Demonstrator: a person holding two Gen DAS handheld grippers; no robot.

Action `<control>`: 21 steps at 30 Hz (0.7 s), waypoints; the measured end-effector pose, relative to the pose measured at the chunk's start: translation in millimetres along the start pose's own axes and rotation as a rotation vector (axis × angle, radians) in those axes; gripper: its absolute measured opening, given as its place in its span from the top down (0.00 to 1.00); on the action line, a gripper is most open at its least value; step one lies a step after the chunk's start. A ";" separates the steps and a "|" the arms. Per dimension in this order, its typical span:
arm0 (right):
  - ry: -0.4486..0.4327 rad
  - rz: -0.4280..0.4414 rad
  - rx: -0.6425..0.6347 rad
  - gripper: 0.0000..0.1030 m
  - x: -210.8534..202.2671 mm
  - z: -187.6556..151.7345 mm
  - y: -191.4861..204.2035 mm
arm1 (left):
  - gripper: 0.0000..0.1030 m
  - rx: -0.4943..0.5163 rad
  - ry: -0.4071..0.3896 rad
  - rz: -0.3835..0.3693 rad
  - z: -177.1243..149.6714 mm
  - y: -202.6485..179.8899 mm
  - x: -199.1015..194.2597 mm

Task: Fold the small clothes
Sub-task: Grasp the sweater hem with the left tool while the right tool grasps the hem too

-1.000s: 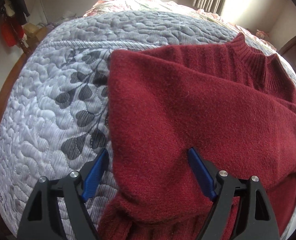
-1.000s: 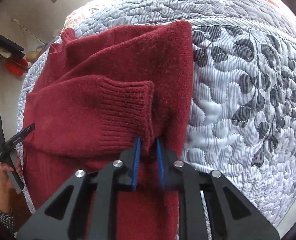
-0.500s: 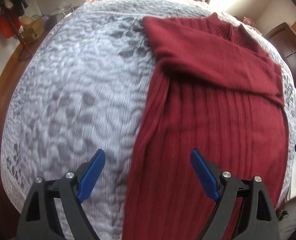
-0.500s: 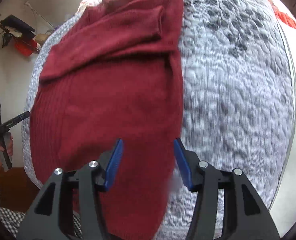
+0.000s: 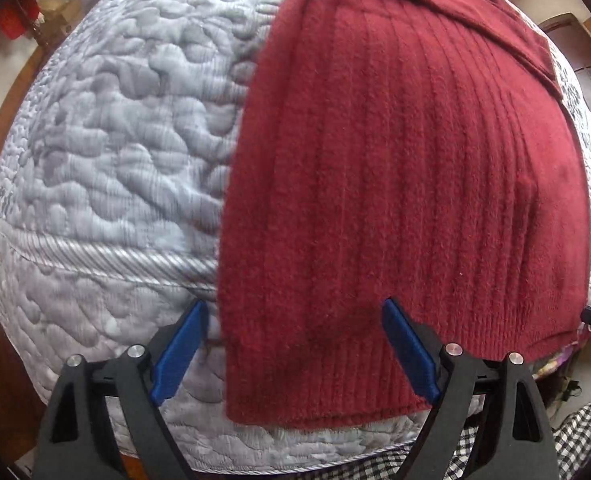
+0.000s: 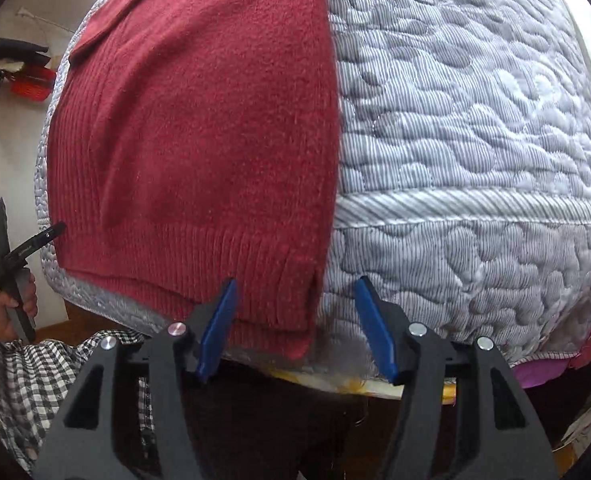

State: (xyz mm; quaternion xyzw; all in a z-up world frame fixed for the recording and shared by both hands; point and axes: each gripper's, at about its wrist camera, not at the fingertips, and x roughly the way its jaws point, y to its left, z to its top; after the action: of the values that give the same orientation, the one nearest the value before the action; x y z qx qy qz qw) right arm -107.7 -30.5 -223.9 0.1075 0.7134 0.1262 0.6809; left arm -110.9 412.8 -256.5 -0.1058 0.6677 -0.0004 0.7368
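Observation:
A dark red ribbed sweater lies flat on the grey quilted bed cover, sleeves folded across its upper part, hem at the near bed edge. My left gripper is open, its blue pads straddling the hem's left corner, not touching it. In the right wrist view the same sweater fills the left half. My right gripper is open around the hem's right corner, which hangs over the edge of the quilt.
The bed's near edge runs just under both grippers. A checked sleeve and a hand holding the other gripper's handle show at lower left. A red crate stands by the wall at left. A wooden cabinet is at right.
Both grippers pulled back from the sweater's upper part to its hem at the near bed edge. The right gripper, shut on the folded sleeve cuff a second ago, let go and opened.

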 end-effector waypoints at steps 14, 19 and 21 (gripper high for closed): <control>0.003 0.125 0.025 0.94 -6.1 -5.4 -11.4 | 0.70 -0.024 0.063 -0.080 -23.4 -23.4 9.7; -0.024 0.225 0.015 0.95 -19.7 -6.7 -6.7 | 0.85 -0.069 0.059 -0.135 -7.1 -12.4 -11.1; -0.041 0.261 0.005 0.95 -29.4 -10.4 -7.0 | 0.87 -0.101 0.051 -0.173 -2.7 -2.8 -19.4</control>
State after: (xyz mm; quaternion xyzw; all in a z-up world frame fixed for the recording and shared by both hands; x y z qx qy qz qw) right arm -116.4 -47.0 -198.0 0.2036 0.6795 0.2097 0.6729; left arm -115.3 412.4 -237.2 -0.2002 0.6739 -0.0330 0.7105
